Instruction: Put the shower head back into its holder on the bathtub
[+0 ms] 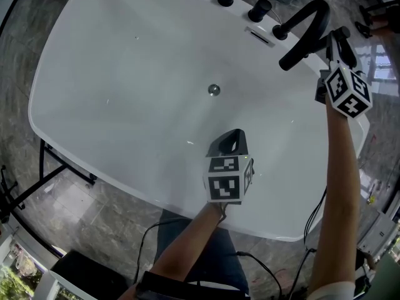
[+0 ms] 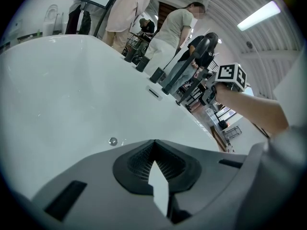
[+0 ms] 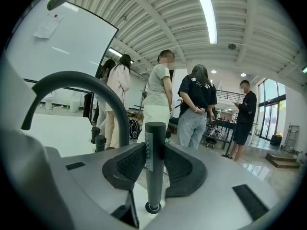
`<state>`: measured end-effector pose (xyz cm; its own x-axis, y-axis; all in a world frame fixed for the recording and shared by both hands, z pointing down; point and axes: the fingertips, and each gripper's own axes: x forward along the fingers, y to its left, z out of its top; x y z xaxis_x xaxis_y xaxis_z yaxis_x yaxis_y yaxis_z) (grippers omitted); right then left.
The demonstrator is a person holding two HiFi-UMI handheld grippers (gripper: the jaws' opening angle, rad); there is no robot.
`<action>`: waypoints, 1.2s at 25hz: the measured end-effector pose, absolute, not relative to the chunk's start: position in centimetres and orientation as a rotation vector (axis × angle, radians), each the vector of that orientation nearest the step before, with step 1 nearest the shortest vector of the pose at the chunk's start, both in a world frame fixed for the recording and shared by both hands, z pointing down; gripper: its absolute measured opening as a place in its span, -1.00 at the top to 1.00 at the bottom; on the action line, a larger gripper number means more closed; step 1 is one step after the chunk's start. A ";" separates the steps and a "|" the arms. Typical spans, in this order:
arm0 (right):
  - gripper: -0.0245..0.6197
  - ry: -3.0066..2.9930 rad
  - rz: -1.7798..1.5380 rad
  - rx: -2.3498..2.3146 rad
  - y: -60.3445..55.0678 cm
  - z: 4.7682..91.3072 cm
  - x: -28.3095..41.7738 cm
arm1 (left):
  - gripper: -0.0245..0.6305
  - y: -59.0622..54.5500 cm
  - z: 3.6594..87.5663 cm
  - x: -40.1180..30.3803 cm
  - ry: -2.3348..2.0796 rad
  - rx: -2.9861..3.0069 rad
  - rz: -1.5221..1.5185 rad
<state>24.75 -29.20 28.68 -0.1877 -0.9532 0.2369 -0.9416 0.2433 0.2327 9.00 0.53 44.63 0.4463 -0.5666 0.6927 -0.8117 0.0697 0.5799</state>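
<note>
A dark grey stick-shaped shower head stands upright between the jaws of my right gripper. The gripper is shut on it, with both ribbed pads against its sides. Its lower end sits in a round holder ring on the white bathtub rim. In the head view the right gripper is at the tub's far right rim, beside the black arched faucet, and the shower head is hidden there. My left gripper hovers over the tub's near side, shut and holding nothing.
The white bathtub has a drain in the middle and an overflow plate below several black knobs on the far rim. Several people stand beyond the tub. A black stand is left of the tub.
</note>
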 end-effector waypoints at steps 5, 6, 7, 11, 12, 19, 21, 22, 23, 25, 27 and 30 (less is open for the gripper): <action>0.54 -2.183 -0.035 1.759 -29.4 29.2 25.0 | 0.92 0.9 45.1 8.4 -1.239 1.596 0.285; 0.54 -2.181 -0.029 1.765 -29.4 29.3 25.0 | 0.92 1.0 45.2 8.2 -1.241 1.589 0.286; 0.54 -2.179 -0.021 1.772 -29.5 29.4 25.1 | 0.92 1.0 45.3 8.1 -1.244 1.584 0.286; 0.54 -2.170 0.029 1.826 -29.8 29.9 25.9 | 0.92 1.1 45.7 7.6 -1.252 1.583 0.295; 0.54 -2.165 0.048 1.848 -29.9 30.1 26.3 | 0.92 1.1 45.8 7.5 -1.253 1.583 0.297; 0.54 -2.140 0.099 1.907 -30.1 30.8 27.6 | 0.92 1.2 45.9 7.4 -1.251 1.580 0.300; 0.54 -2.144 0.101 1.904 -30.3 30.8 27.6 | 0.92 1.2 45.8 7.3 -1.253 1.579 0.293; 0.54 -2.150 0.103 1.900 -30.4 30.9 27.5 | 0.92 1.2 45.7 7.3 -1.255 1.579 0.289; 0.54 -2.153 0.103 1.895 -30.5 31.0 27.4 | 0.92 1.1 45.7 7.3 -1.256 1.580 0.286; 0.54 -2.144 0.099 1.892 -30.6 31.1 27.4 | 0.92 1.0 45.6 7.2 -1.258 1.583 0.284; 0.54 -2.143 0.099 1.888 -30.6 31.2 27.4 | 0.92 1.0 45.6 7.1 -1.260 1.582 0.282; 0.54 -2.136 0.107 1.889 -30.6 31.6 27.5 | 0.92 0.8 45.6 7.0 -1.261 1.579 0.280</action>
<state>27.55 -30.57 31.56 -0.1002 -0.9600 0.2615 -0.9813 0.1387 0.1334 7.03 0.83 45.59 0.4180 -0.5722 0.7056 -0.8170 0.1028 0.5674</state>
